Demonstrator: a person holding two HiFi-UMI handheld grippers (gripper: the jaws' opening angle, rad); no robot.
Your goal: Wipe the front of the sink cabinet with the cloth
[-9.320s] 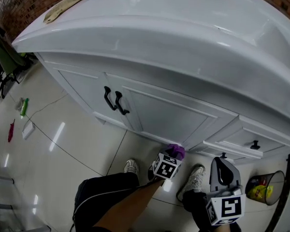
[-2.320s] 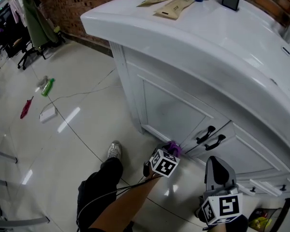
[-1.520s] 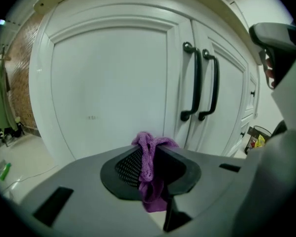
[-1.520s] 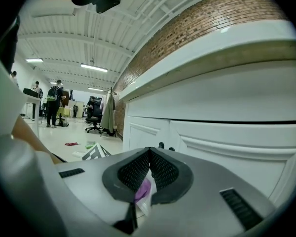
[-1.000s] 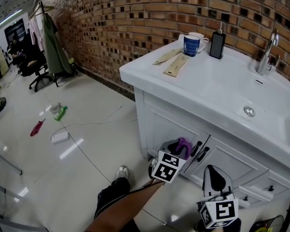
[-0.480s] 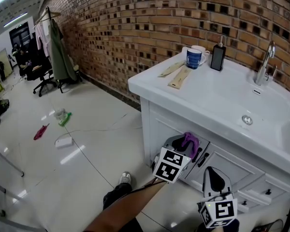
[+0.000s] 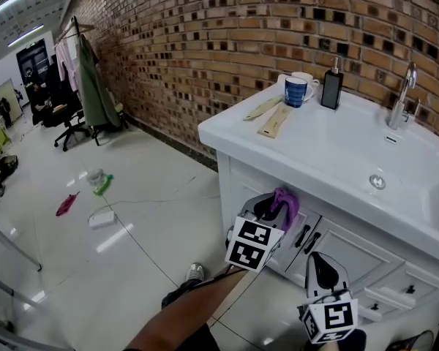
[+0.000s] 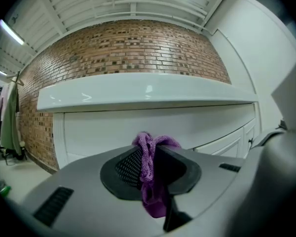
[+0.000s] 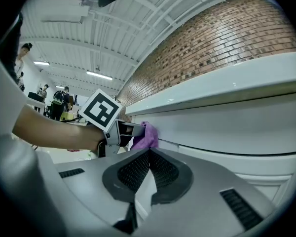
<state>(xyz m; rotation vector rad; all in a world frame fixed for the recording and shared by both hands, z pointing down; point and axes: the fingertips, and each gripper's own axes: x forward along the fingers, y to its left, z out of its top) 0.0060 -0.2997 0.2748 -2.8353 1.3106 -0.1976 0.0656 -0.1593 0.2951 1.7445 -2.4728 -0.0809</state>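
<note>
A purple cloth (image 7: pixel 284 202) is pinched in my left gripper (image 7: pixel 272 208), which holds it against the top of the white sink cabinet's front (image 7: pixel 329 248), just under the basin's rim. In the left gripper view the cloth (image 8: pixel 149 163) bunches between the shut jaws of that gripper (image 8: pixel 150 154), with the cabinet front (image 8: pixel 108 130) close ahead. My right gripper (image 7: pixel 320 268) hangs lower and to the right, shut and empty. In the right gripper view this gripper (image 9: pixel 148 158) points at the cabinet (image 9: pixel 246 122), and the cloth (image 9: pixel 145 136) shows to the left.
On the basin top (image 7: pixel 314 145) stand a blue mug (image 7: pixel 295 91), a dark soap bottle (image 7: pixel 331 88), two flat packets (image 7: pixel 273 119) and a tap (image 7: pixel 402 86). A brick wall (image 7: pixel 205 42) runs behind. Clothes on a rack (image 7: pixel 91 86) and small items (image 7: pixel 101 184) lie on the floor at left.
Over the earlier frames the left gripper climbed with the cloth from the cabinet's foot up to the top of its front. My head view rose too. The right gripper stayed low.
</note>
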